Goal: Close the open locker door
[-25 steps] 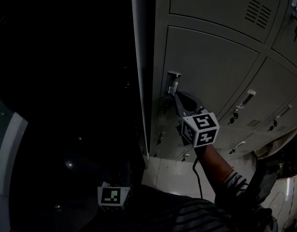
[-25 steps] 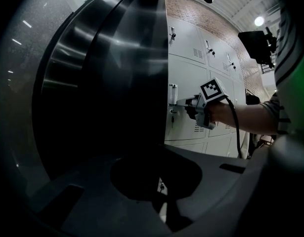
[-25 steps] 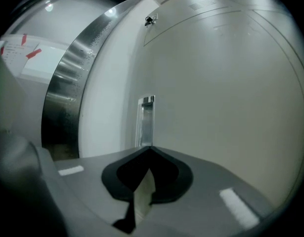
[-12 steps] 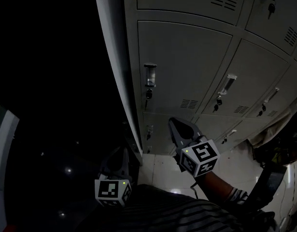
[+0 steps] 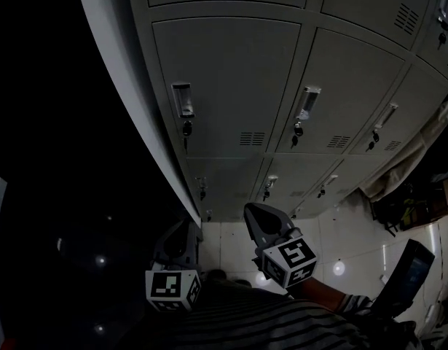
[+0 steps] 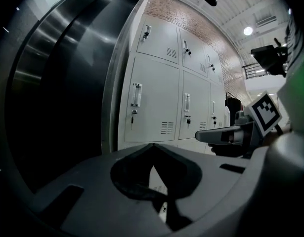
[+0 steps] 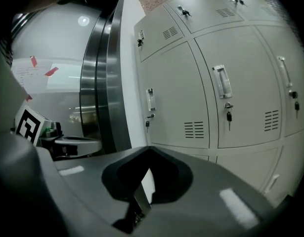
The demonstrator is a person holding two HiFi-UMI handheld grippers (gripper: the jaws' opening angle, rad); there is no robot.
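The grey locker door [image 5: 224,86] with a handle [image 5: 183,100] and a key lies flush with its neighbours; no door stands open in any view. My right gripper [image 5: 253,214] is shut and empty, held low and well away from the lockers. My left gripper [image 5: 181,228] is beside it at the left, also shut with nothing in it. In the left gripper view its jaws [image 6: 152,144] meet in front of the same door [image 6: 152,107], with the right gripper [image 6: 206,136] at the right. The right gripper view shows its closed jaws [image 7: 151,147] below the door [image 7: 176,102].
A dark curved metal wall [image 6: 67,83] runs along the left end of the lockers. Pale glossy floor tiles [image 5: 231,243] lie below them. A cloth bundle [image 5: 406,159] and a dark flat object [image 5: 406,275] sit at the right. A striped sleeve [image 5: 267,327] fills the bottom edge.
My right gripper was at the door's handle a second ago and has drawn back and down, away from the lockers. The left gripper has come up beside it. The view has swung left.
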